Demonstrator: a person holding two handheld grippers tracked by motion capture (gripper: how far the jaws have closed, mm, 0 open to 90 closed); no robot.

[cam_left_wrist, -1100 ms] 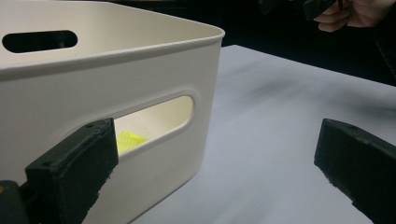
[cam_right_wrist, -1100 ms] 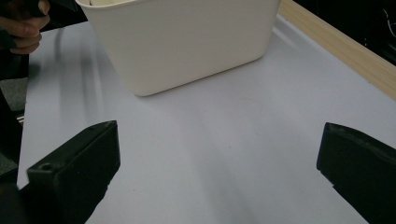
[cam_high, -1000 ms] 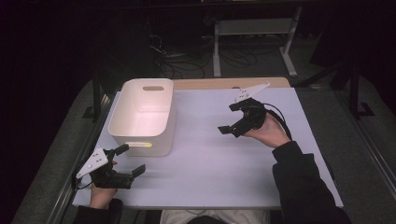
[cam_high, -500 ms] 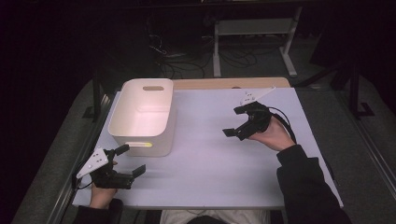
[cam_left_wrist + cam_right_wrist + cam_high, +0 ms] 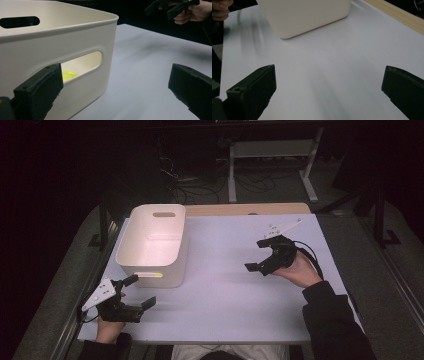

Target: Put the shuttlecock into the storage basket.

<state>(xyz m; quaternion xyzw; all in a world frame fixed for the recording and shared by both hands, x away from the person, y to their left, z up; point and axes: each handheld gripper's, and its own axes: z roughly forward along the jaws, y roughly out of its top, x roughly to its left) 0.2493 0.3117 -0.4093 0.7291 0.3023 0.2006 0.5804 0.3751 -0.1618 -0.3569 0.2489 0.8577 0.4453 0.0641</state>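
Note:
A white plastic bin [image 5: 155,242] with handle slots stands on the left half of the white table [image 5: 230,290]. Through its near slot a yellow thing [image 5: 68,74] shows inside; what it is I cannot tell. My left gripper [image 5: 139,291] rests open near the table's front left corner, just in front of the bin, jaws wide with nothing between them. My right gripper [image 5: 256,255] hovers open over the right part of the table, pointing toward the bin [image 5: 304,15], also empty. The right gripper [image 5: 172,7] shows far off in the left gripper view.
A wooden strip [image 5: 245,209] runs along the table's far edge. Behind it stand a metal frame [image 5: 272,155] and cables on the dark floor. Bare table surface lies between the bin and the right gripper.
My right gripper has drawn back toward the person and slightly right, lowering over the table. The left gripper and the bin have stayed put.

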